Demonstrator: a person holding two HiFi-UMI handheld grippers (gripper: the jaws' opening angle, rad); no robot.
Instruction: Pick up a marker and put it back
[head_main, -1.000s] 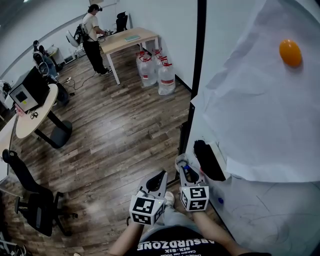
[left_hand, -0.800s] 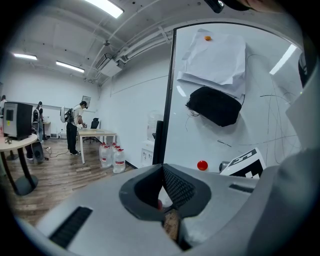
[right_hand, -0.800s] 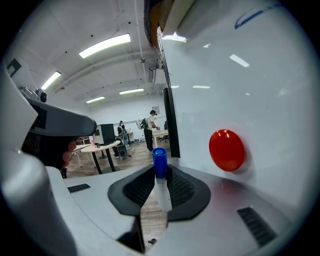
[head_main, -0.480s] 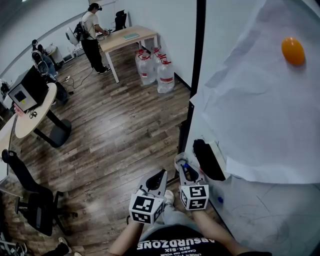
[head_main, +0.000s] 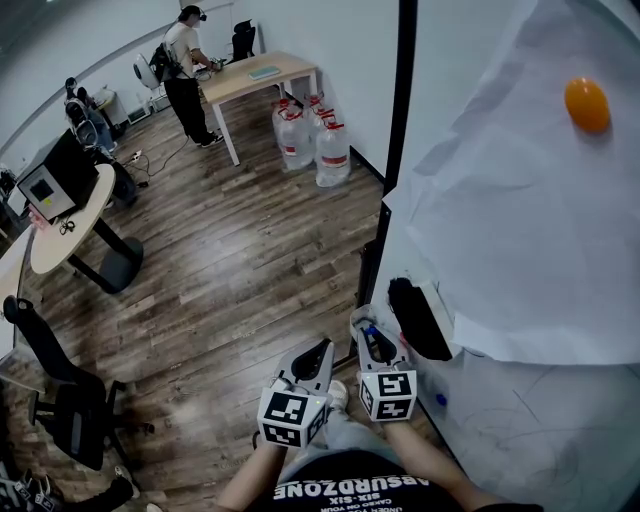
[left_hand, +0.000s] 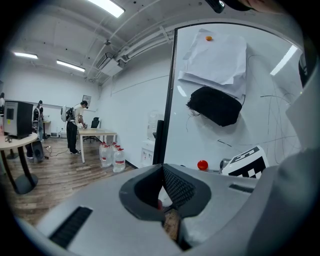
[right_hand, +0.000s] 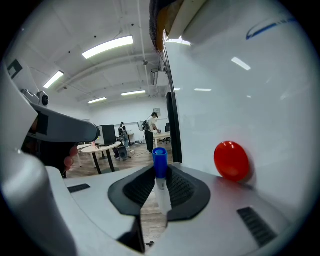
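My right gripper (right_hand: 160, 169) is shut on a marker (right_hand: 161, 186) with a white body and a blue cap, which stands up between the pads. In the head view the right gripper (head_main: 371, 334) is close to the whiteboard (head_main: 520, 430), just left of a black eraser (head_main: 418, 318) stuck on it, and the marker's blue cap (head_main: 369, 331) shows at its tip. My left gripper (head_main: 320, 352) hangs beside it on the left. In the left gripper view its jaws (left_hand: 163, 186) meet with nothing held.
White paper sheets (head_main: 520, 220) hang on the board under an orange magnet (head_main: 585, 105). A red magnet (right_hand: 231, 161) sits on the board near the right gripper. Water bottles (head_main: 312, 140), a desk (head_main: 255, 78), a standing person (head_main: 185, 75), a round table (head_main: 65, 225) and a chair (head_main: 65, 405) fill the room at left.
Both grippers keep their places and the marker stays gripped. Someone's shoes have come into view at the bottom left of the head view.
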